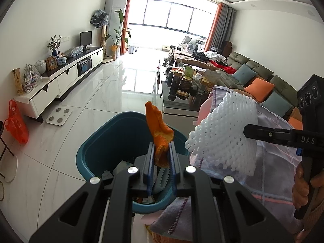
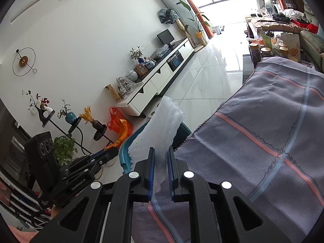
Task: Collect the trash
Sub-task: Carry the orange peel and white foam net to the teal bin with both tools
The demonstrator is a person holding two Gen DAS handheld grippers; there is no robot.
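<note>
My left gripper (image 1: 161,148) is shut on an orange peel (image 1: 159,129), held above the teal trash bin (image 1: 97,147) on the floor. Inside the bin lie scraps of rubbish. In the left wrist view my right gripper (image 1: 246,131) comes in from the right, shut on a white foam fruit net (image 1: 220,133) beside the bin's right rim. In the right wrist view the right gripper (image 2: 161,154) pinches that foam net (image 2: 162,127) over the bin's rim (image 2: 124,149). The left gripper (image 2: 116,151) shows at the left with the peel (image 2: 122,131).
A grey cloth with pink and blue stripes (image 2: 263,133) covers a table edge right of the bin. A glass coffee table (image 1: 176,101) with jars stands behind. A white scale (image 1: 58,116) and an orange plastic bag (image 1: 16,121) sit on the tiled floor near the TV cabinet (image 1: 60,79).
</note>
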